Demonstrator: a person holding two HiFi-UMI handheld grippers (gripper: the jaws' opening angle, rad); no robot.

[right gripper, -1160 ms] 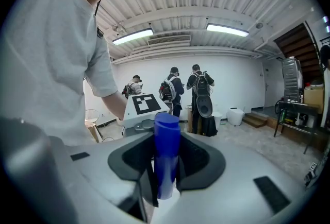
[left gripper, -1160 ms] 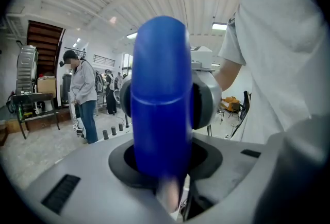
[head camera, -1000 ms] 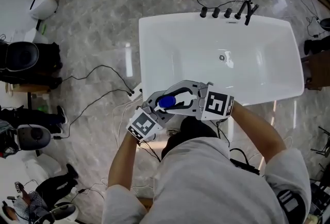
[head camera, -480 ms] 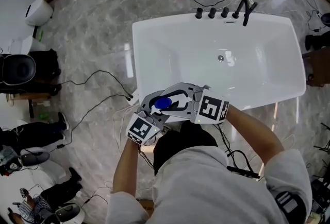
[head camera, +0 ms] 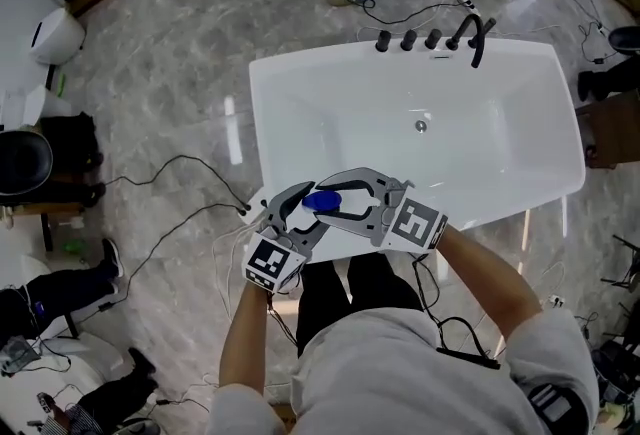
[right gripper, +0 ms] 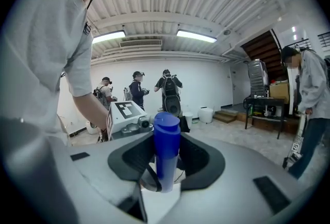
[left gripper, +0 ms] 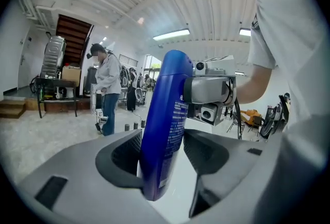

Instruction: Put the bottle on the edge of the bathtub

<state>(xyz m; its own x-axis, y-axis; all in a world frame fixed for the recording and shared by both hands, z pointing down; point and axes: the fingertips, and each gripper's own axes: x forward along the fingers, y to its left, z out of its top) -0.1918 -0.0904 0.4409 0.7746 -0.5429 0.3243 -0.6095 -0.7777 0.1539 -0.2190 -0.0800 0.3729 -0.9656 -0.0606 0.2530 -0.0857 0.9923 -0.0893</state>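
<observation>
The left claw [head camera: 305,208] has just been opening and now stands wide. The bottle [left gripper: 170,115] is between its jaws, with a clear gap at the right pad. Small pale print runs down the bottle's side, too fine to read. The bottle is tall, glossy and deep blue with a rounded cap, and it leans a little. The right claw [head camera: 337,199] comes in from the opposite side, jaws clamped on the bottle. Just beneath both claws is the near rim of the white tub [head camera: 300,103].
</observation>
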